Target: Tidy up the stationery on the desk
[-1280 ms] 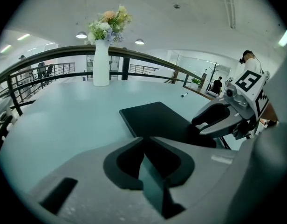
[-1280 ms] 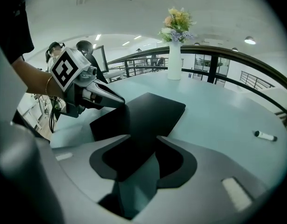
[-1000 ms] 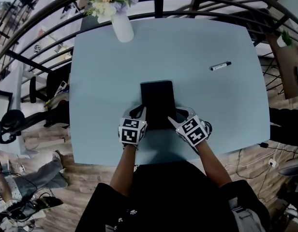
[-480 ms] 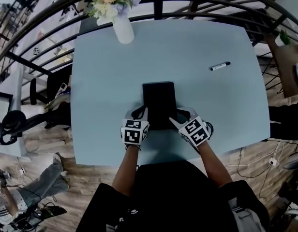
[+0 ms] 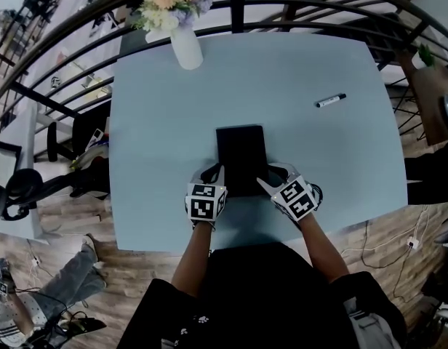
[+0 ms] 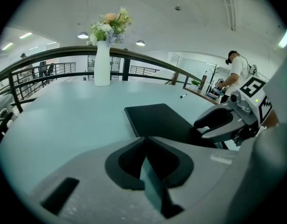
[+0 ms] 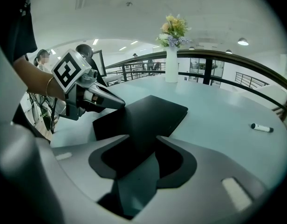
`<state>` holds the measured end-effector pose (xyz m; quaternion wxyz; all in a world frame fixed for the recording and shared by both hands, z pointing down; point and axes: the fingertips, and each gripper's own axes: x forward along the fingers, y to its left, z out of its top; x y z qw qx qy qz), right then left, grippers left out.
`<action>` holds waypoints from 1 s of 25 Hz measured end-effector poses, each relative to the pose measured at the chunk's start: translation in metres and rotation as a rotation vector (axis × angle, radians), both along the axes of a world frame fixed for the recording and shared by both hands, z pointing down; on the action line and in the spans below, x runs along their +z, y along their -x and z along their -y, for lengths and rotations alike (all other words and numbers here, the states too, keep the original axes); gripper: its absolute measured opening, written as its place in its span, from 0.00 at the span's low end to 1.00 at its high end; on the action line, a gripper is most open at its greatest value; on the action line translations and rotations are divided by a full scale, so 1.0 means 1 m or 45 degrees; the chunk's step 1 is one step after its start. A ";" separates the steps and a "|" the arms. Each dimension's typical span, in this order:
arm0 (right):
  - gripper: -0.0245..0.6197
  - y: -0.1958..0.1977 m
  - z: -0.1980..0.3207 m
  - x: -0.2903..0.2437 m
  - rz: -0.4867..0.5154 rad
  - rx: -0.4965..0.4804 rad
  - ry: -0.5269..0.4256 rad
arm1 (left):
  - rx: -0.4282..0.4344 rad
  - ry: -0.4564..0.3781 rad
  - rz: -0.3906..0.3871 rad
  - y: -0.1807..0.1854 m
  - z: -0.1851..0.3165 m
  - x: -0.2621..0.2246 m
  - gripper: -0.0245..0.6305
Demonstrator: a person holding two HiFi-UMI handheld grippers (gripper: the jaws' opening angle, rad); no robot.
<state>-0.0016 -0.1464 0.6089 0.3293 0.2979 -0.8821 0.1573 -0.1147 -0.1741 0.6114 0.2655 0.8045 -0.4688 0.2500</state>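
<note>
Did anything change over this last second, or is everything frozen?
The left gripper has just been closing its fingers, now together with nothing between them. The right gripper has just been opening slightly, the black notebook reaching between its fingers. Neither gripper shifted; notebook, marker and vase stayed put.

Black notebook (image 5: 241, 155) is closed, lying flat by the middle of the table's (image 5: 158, 122) near edge. White marker (image 5: 331, 100) lies well apart, toward the right edge.
</note>
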 end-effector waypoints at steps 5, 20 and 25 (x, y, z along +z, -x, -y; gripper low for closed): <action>0.31 0.001 -0.001 -0.001 -0.040 -0.049 -0.063 | 0.035 -0.015 -0.049 -0.001 -0.006 -0.001 0.02; 0.05 0.000 0.017 -0.059 0.053 0.054 -0.265 | 0.108 -0.228 -0.320 -0.008 -0.013 -0.073 0.03; 0.05 0.000 0.019 -0.111 0.132 0.091 -0.443 | 0.162 -0.309 -0.361 -0.018 -0.013 -0.103 0.03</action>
